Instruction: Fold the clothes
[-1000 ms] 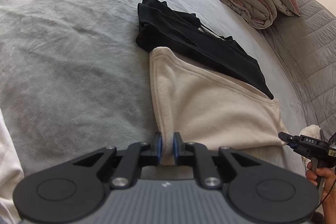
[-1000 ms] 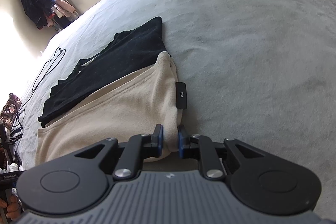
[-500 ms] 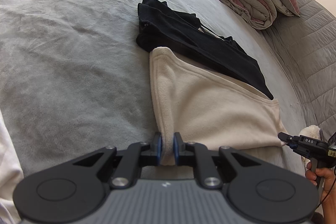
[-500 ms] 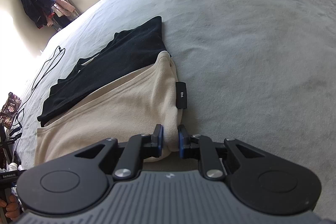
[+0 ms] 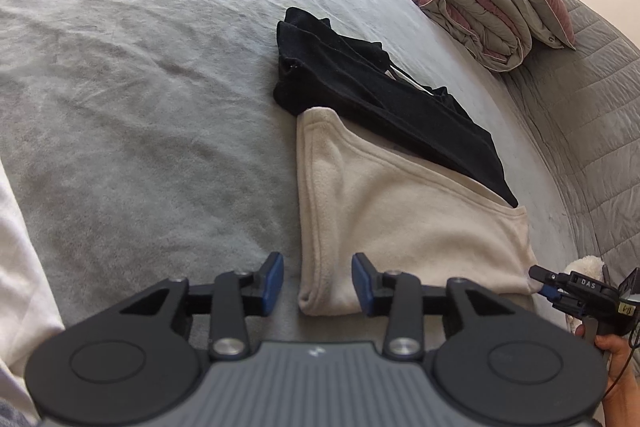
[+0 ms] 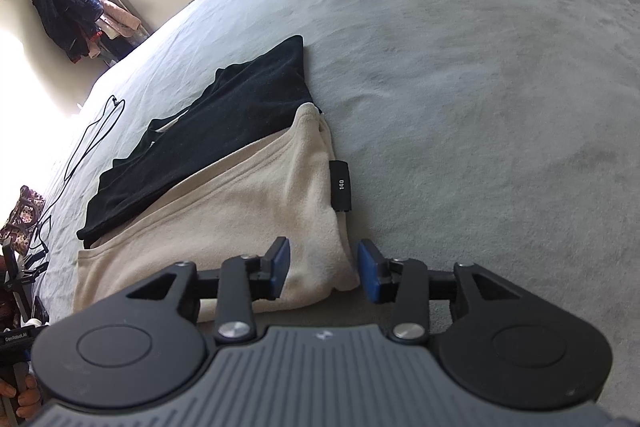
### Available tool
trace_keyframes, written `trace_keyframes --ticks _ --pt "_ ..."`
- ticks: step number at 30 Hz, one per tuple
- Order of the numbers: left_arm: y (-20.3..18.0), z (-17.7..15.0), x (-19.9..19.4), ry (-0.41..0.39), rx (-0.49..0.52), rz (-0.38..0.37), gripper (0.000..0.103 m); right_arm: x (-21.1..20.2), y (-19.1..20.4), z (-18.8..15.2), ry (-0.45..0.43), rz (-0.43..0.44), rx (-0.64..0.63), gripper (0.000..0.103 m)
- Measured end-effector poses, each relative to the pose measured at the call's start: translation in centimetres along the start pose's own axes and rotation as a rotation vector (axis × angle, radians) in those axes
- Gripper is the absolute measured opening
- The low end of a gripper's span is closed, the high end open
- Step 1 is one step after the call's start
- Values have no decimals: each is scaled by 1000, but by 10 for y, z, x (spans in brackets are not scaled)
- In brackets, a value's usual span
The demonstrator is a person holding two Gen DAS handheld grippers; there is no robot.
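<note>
Cream fleece garment (image 5: 404, 223) folded flat on grey bed (image 5: 140, 107) beside black clothing (image 5: 380, 95), jaws of left gripper (image 5: 318, 283) and right gripper (image 6: 323, 269) opening off its near corners, so best backing straight out without snagging.

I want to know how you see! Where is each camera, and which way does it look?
Left wrist: sits on the left hand-held gripper, looks down its opening jaws at a corner of the cream fleece on the bed; a hand shows at right.
Right wrist: sits on the right hand-held gripper, jaws opening, looks at the fleece's other near corner; fingers show at left.
Both share the fleece and black garment.
</note>
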State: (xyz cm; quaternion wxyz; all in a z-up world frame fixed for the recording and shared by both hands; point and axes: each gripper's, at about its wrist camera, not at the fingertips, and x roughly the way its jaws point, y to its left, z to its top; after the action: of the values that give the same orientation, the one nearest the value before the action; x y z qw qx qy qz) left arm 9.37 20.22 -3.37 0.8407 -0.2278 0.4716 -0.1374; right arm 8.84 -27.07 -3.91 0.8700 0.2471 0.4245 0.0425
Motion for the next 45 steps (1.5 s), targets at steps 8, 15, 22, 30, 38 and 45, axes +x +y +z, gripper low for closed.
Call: trace_keyframes --ticks 8,15,22,30,38,45 --pt "-4 2 4 44 26 3 58 1 -7 0 13 13 53 45" --pt "-20 -1 17 108 99 -15 57 7 2 -2 34 23 6 46" --pt "-25 -9 16 81 142 -8 50 8 5 -5 38 3 22 41" --pt "-26 -11 17 92 137 -16 37 10 14 -7 52 -17 42 37" --pt "-9 -12 14 87 -4 -75 13 5 5 -5 52 36 142 19" --pt "5 -9 5 54 -156 -208 12 -11 -9 6 5 146 270 18"
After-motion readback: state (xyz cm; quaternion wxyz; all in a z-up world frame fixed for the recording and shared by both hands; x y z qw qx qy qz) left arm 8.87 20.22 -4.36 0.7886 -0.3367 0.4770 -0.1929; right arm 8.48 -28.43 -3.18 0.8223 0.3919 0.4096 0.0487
